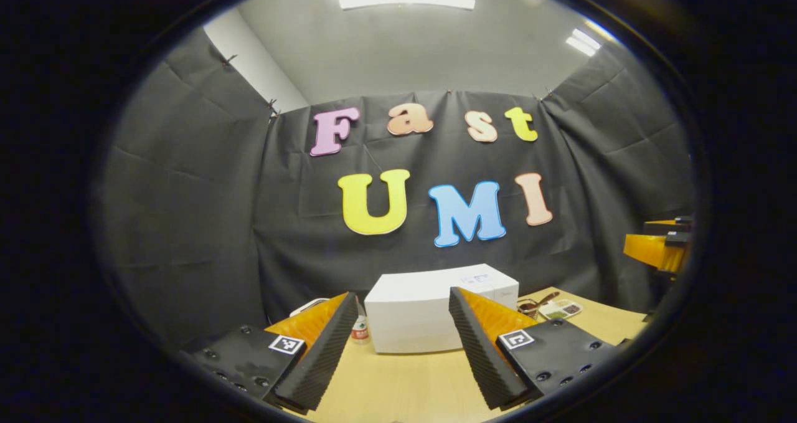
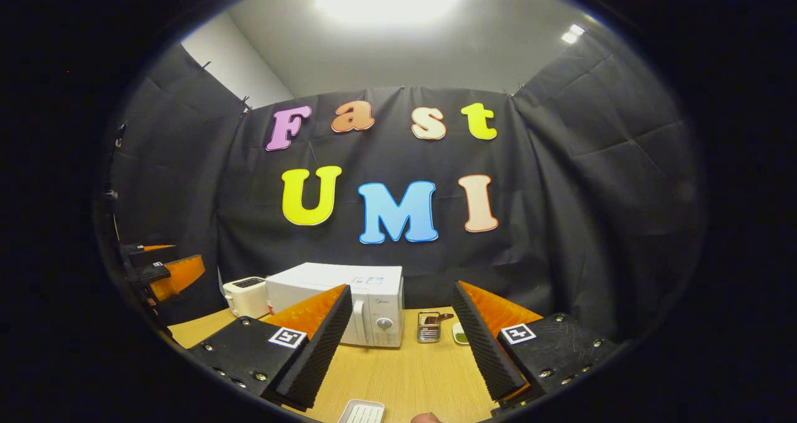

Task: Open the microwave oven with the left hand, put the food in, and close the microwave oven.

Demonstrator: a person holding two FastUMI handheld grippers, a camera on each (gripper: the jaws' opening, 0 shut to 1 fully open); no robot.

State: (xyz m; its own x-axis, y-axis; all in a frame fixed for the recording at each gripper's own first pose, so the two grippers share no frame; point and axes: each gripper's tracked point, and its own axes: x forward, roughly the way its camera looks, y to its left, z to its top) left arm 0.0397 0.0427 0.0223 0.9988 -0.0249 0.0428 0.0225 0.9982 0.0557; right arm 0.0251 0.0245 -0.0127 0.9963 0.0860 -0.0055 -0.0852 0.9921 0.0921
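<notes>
The white microwave [image 1: 423, 311] stands at the back of the wooden table [image 1: 405, 385], its door shut. My left gripper [image 1: 403, 348] is open and empty, held some way in front of it and aimed at its side. In the right gripper view the microwave [image 2: 336, 298] shows its front, with the vertical handle [image 2: 358, 320] and knobs. My right gripper [image 2: 401, 348] is open and empty, off to the microwave's right. A white ridged dish [image 2: 361, 412] lies at the table's near edge below it. A small dish of greenish food [image 1: 560, 309] sits right of the microwave.
A white toaster [image 2: 246, 295] stands left of the microwave, with a small bottle [image 1: 360, 329] beside it. A wire holder [image 2: 428, 326] with utensils sits to the microwave's right. The other gripper shows at the edge of each view: right gripper [image 1: 647, 248], left gripper [image 2: 180, 273].
</notes>
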